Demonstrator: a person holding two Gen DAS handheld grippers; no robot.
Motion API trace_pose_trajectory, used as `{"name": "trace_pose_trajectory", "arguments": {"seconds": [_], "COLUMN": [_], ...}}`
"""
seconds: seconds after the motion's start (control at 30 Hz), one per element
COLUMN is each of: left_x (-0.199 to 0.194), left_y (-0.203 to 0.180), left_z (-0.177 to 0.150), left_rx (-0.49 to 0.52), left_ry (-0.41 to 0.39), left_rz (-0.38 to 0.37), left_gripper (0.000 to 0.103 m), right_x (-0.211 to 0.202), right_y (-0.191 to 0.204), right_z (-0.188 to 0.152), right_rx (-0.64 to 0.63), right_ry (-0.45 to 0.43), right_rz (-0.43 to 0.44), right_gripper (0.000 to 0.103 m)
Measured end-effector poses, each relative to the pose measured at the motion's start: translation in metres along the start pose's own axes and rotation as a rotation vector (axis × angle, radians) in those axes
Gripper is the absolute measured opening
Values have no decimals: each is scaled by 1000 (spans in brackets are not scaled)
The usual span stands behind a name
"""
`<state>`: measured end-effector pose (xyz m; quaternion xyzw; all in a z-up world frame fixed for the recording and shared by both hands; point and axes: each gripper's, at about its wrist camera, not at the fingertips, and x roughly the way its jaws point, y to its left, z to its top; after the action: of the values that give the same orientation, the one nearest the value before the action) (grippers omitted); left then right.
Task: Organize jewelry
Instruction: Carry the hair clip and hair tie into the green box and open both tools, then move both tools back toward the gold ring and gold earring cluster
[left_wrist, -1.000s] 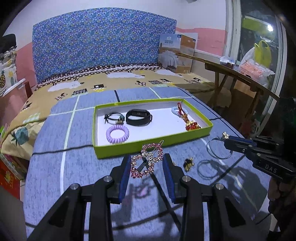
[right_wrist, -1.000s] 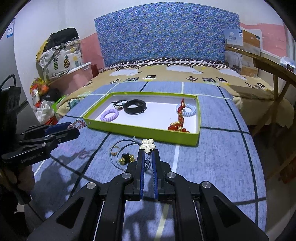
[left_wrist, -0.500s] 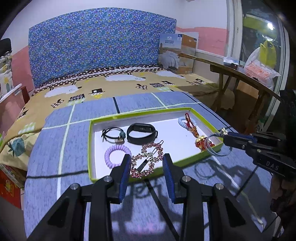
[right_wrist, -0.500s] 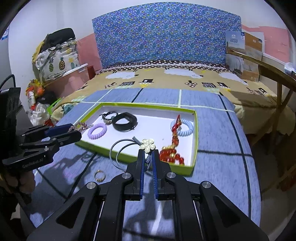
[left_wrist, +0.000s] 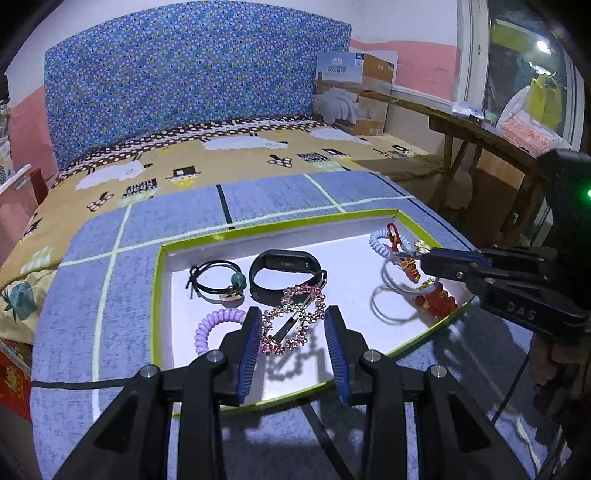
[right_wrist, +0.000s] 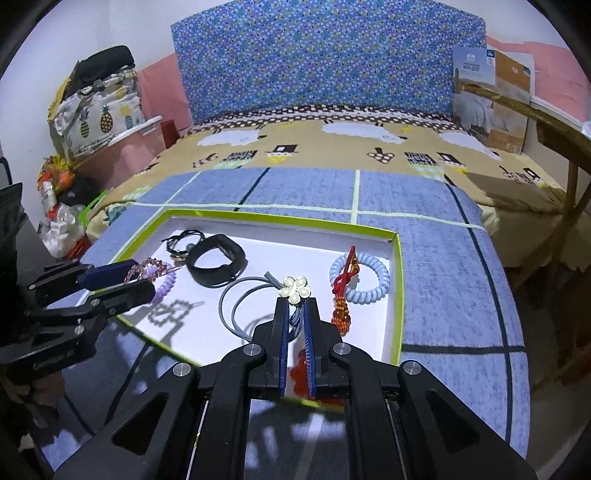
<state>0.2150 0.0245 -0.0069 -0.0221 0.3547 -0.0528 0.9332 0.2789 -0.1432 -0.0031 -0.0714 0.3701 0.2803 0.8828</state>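
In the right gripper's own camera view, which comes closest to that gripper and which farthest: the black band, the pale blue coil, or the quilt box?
From the right gripper:
1. Pale blue coil, just ahead to the right, in the tray.
2. Black band, ahead to the left, in the tray.
3. Quilt box, far right, at the head of the bed.

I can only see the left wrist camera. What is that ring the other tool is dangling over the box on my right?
Observer: A grey hair tie, pinched between the right gripper fingers just behind a white flower charm.
Operator: Is my sparkly clip touching the box floor?
Observer: No. From the side, the left gripper holds the rhinestone clip clear of the tray, above the purple coil tie.
Operator: Anything beside the bed on my left?
Observer: A pineapple-print bag.
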Motion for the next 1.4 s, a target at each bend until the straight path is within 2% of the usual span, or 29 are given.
{"name": "trace_pose_trajectory", "arguments": {"seconds": [0.57,0.83,0.93,1.0,1.17,1.4], "left_x": [27,30,31,30,23,-13], "left_y": [-3,-2,-3,-4,-4,-4], "left_z": [-3,-3,-2,-2,-2,-7], "left_rx": [8,3,8,15,21,20], "left_ry": [89,97,98,95,80,-7], "left_rz": [-36,-43,-40,-36,-32,-16], "left_gripper": [37,37,37,37,37,37], "right_x": [40,45,43,42,30,-2], "right_y": [-5,-2,0,2,3,6], "right_z": [5,3,2,3,4,-2], "right_rx": [2,-22,-33,-35,-40,-17], "right_ry": [88,115,110,106,79,24], "right_rz": [0,-14,-15,-15,-20,-15], "right_gripper": [8,14,21,28,28,28]}}
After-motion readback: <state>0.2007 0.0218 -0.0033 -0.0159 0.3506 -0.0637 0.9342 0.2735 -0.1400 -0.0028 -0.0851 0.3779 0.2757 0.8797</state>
